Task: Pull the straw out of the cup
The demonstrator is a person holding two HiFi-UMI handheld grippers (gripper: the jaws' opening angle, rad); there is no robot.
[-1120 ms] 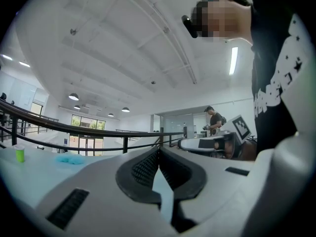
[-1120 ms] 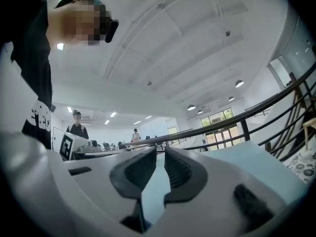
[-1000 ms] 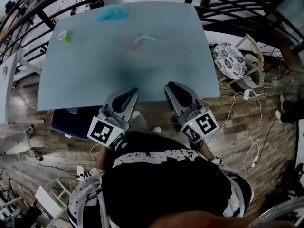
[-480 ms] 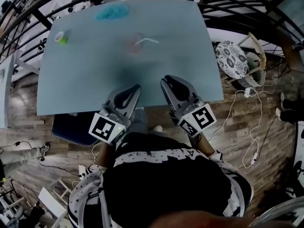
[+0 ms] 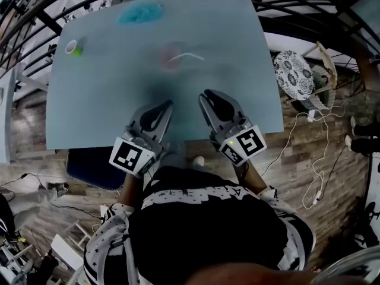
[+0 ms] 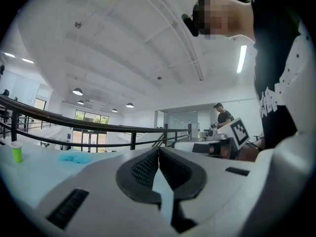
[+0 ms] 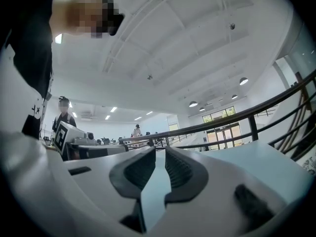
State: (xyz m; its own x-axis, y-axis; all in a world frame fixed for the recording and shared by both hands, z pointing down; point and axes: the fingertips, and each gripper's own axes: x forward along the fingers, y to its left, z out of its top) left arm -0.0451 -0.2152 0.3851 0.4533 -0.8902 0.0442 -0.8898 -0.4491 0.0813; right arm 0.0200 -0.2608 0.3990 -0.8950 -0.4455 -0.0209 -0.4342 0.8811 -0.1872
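Observation:
A pinkish cup (image 5: 170, 58) stands on the far half of the pale blue table (image 5: 107, 100). A white bent straw (image 5: 187, 56) sticks out of it toward the right. Both grippers hover over the table's near edge, well short of the cup. My left gripper (image 5: 168, 104) is shut, its fingertips touching with nothing between them (image 6: 158, 150). My right gripper (image 5: 204, 95) holds nothing, and its jaws stand a narrow slit apart (image 7: 160, 150). Neither gripper view shows the cup.
A blue cloth (image 5: 141, 14) lies at the table's far edge and a small green cup (image 5: 74, 47) at its far left. Dark railings run behind the table. A patterned round stool (image 5: 289, 73) and floor cables (image 5: 323, 177) lie to the right.
Both grippers have edged a little forward over the table's near edge and drawn slightly closer together. The cup and straw stay where they were.

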